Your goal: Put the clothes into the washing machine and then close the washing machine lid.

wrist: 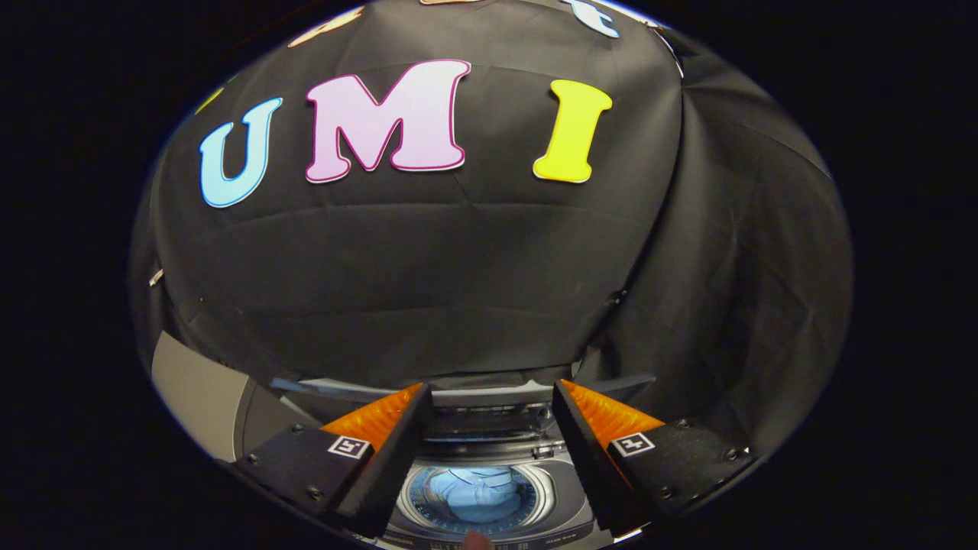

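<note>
Hovering with spread, empty fingers, the gripper (489, 458) sits above the washing machine's round steel drum (412, 500), light-blue clothes (477, 493) already inside, so closing the lid looks next.

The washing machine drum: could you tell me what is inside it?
A light blue garment lies in the drum, seen between the open gripper fingers. Anything beneath it is covered.
</note>
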Motion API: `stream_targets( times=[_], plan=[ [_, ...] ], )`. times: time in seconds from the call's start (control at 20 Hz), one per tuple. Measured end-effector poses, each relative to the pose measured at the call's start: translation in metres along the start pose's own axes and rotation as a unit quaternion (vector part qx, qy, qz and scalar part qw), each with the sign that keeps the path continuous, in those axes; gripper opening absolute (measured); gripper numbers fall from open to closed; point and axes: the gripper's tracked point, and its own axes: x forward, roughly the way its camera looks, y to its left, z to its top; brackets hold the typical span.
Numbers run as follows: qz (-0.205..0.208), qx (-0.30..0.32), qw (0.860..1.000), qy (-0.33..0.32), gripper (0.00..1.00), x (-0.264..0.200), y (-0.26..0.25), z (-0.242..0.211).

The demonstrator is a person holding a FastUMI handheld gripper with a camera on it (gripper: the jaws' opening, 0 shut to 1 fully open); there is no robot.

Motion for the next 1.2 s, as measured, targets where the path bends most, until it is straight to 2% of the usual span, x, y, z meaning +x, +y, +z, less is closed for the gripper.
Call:
stream_targets(
  times=[0.25,0.5,0.7,0.85,1.2],
  plan=[
    [0.005,0.005,1.000,0.010,0.98,0.030,0.004,0.009],
    [-0.001,-0.026,0.999,0.048,0.98,0.056,0.005,-0.013],
    [0.009,0.022,0.999,0.023,0.98,0.055,0.006,-0.012],
    [0.004,-0.001,1.000,0.020,0.99,0.051,0.002,-0.020],
    [0.003,0.004,1.000,0.007,0.99,0.025,-0.004,-0.033]
  ],
)
